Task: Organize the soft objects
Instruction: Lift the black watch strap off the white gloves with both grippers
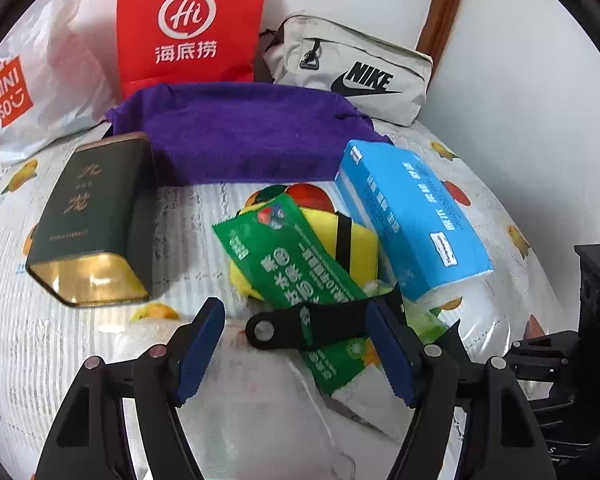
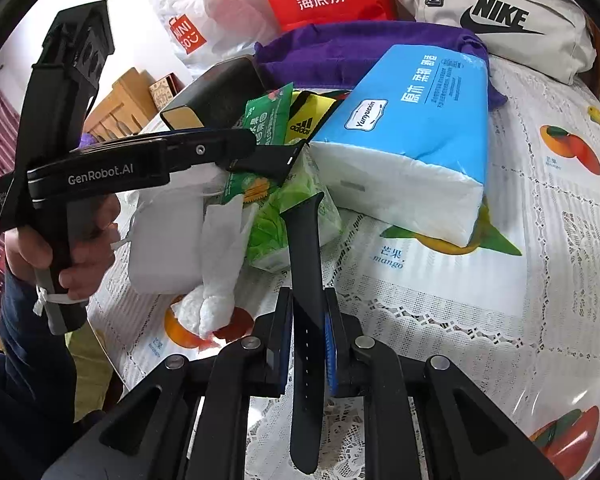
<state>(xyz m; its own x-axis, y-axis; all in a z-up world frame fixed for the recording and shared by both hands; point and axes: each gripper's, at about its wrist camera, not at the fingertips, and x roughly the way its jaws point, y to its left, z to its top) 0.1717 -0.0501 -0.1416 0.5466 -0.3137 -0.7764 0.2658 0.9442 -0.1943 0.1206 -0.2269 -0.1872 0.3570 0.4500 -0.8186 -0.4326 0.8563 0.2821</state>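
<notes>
Right gripper (image 2: 308, 340) clamps one black strap (image 2: 306, 280) upright; left gripper (image 1: 296, 344) gapes, the other strap (image 1: 312, 324) lying loose between its jaws on a green packet (image 1: 296, 264). Blue tissue pack (image 1: 412, 216) at two o'clock, purple towel (image 1: 236, 136) at twelve.

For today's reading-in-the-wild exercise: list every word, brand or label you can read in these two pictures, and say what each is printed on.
"MINISO": white plastic bag
"Hi" with "海底捞": red bag
"NIKE": grey pouch
"九龙": dark tin; its small print is unreadable
"Yumyuexin", "原木": blue tissue pack; finer print is too small
"adidas": yellow item
"GenRobot.AI": left gripper
"芒果", "mango": tablecloth
Green sachet: text upside down, unreadable
</notes>
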